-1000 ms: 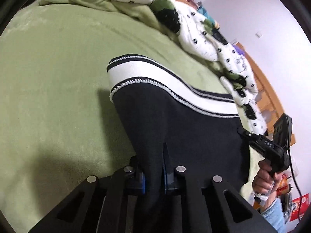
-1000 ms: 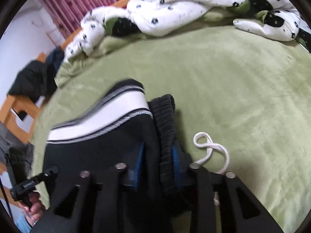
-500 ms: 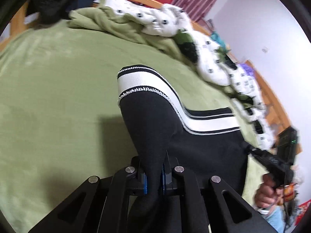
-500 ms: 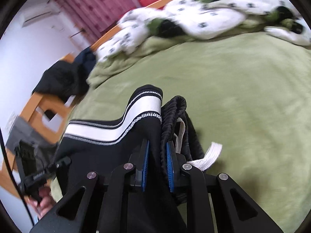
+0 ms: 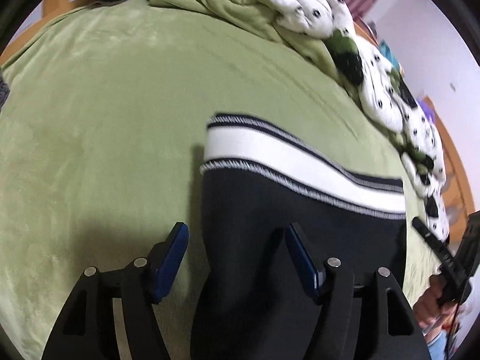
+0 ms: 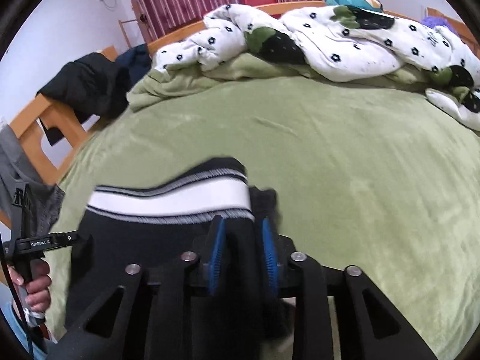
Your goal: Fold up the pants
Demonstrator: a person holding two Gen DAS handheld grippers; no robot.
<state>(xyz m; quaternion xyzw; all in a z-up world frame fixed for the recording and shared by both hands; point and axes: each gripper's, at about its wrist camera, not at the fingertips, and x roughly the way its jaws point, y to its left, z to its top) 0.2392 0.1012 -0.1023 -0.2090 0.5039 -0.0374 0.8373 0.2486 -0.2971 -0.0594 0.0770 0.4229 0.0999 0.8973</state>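
Both grippers, left [image 5: 235, 238] and right [image 6: 242, 234], have just been opening off the pants [image 5: 300, 240] (2 jaws clear); withdraw straight back without snagging fabric.

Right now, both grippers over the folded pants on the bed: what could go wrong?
1. Right gripper has just been opening, yet the pants edge sits between its pads; pulling away may drag the fold open.
2. Left gripper is open astride the left edge and could snag it.

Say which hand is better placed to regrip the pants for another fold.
Probably right. The right tongs have been opening but their pads closely flank the pants edge. The left tongs have opened wide, only loosely straddling the edge.
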